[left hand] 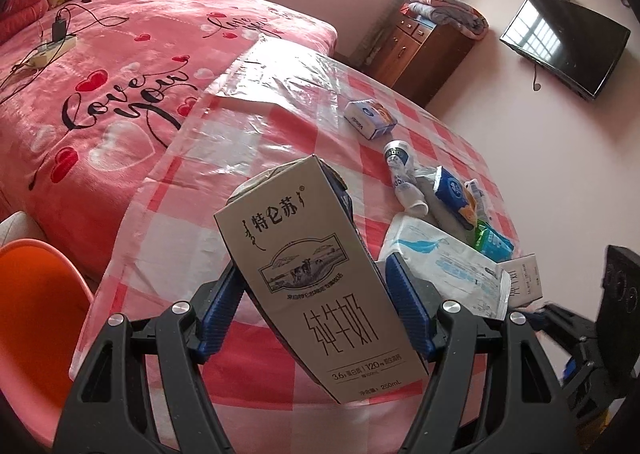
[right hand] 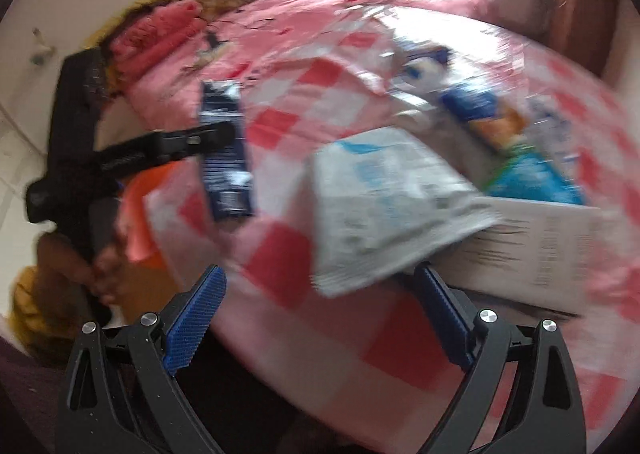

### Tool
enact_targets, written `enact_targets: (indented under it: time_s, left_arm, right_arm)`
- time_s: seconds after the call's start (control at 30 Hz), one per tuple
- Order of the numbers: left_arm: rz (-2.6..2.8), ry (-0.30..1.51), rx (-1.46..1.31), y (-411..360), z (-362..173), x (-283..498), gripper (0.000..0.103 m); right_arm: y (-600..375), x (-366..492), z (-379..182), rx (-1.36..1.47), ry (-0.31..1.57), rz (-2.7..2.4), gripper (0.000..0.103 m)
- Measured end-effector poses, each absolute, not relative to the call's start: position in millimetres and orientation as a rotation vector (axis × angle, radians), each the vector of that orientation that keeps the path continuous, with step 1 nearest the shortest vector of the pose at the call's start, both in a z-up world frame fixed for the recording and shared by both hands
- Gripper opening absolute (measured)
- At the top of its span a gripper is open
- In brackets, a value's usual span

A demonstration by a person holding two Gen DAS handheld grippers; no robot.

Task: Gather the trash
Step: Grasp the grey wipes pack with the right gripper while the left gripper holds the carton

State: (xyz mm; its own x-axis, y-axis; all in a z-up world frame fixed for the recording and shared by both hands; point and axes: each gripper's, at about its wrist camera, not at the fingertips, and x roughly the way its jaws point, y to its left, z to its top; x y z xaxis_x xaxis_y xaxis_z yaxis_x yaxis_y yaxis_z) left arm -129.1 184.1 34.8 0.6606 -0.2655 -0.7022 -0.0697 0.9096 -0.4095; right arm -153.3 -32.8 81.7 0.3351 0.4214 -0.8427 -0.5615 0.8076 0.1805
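Note:
My left gripper [left hand: 316,286] is shut on a beige milk carton [left hand: 308,266] and holds it tilted above the checked table [left hand: 248,142]. The same carton shows its dark blue side in the blurred right wrist view [right hand: 226,150], held by the left gripper [right hand: 200,140]. My right gripper [right hand: 320,294] is open and empty at the table's near edge, just before a white wipes pack [right hand: 384,206]. That pack also shows in the left wrist view [left hand: 444,266]. Further trash lies beyond: a small white bottle [left hand: 402,178], a blue snack box [left hand: 452,192] and a tissue pack [left hand: 370,118].
A white box [right hand: 540,250] lies under the wipes pack at the right. A pink bed [left hand: 112,66] stands beyond the table, an orange chair [left hand: 32,294] at the left, a wooden cabinet [left hand: 424,46] and a wall TV [left hand: 564,42] at the back.

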Motion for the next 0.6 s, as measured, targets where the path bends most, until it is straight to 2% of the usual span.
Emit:
enact_targets:
  time_s: [0.27, 0.6]
  left_arm:
    - [-0.116, 0.851, -0.407, 182.4, 33.6, -129.9, 0.072]
    - [-0.123, 0.850, -0.387, 178.8, 34.9, -129.3, 0.072]
  right_arm:
    - [-33.2, -130.9, 97.9, -0.296, 0.908, 0.548, 0.094]
    - [0.5, -83.3, 52.4, -0.356, 1.038, 0.636, 0.094]
